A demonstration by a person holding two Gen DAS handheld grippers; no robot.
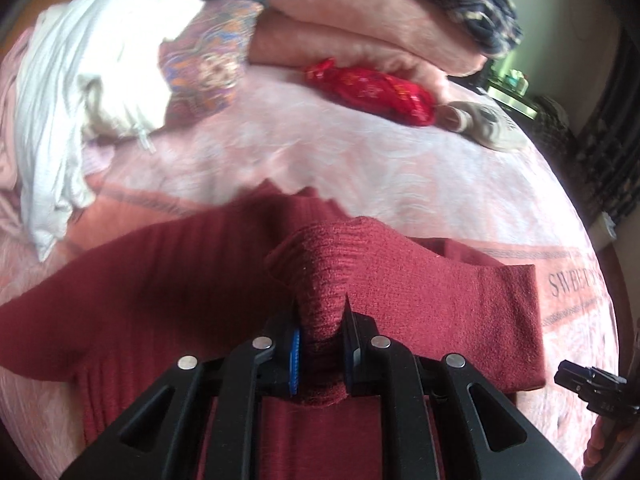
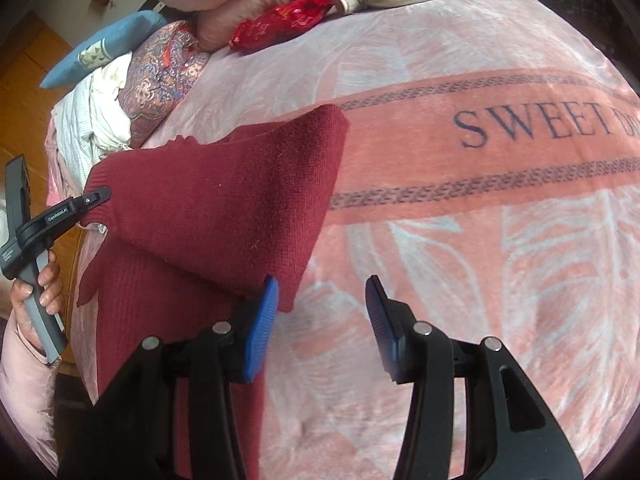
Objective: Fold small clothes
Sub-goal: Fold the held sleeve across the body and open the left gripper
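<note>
On pink "SWEET" blanket (image 2: 460, 128): maroon knit sweater (image 2: 224, 216). Left gripper (image 1: 322, 320) clenched on sweater fold. Right gripper (image 2: 322, 300) released, empty, at sweater's 4 o'clock edge.

"SWEET" on pink blanket (image 2: 480, 128)

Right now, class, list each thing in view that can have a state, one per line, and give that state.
Left tool: shut on a bunched fold of the dark red sweater.
Right tool: open, nothing between its pads.
Dark red sweater: partly lifted off the pink blanket, one part folded over.
Pink blanket: spread flat.
Red wrapped bundle: tied shut, lying against the folded pink bedding.
White garment: crumpled, unfolded.
</note>
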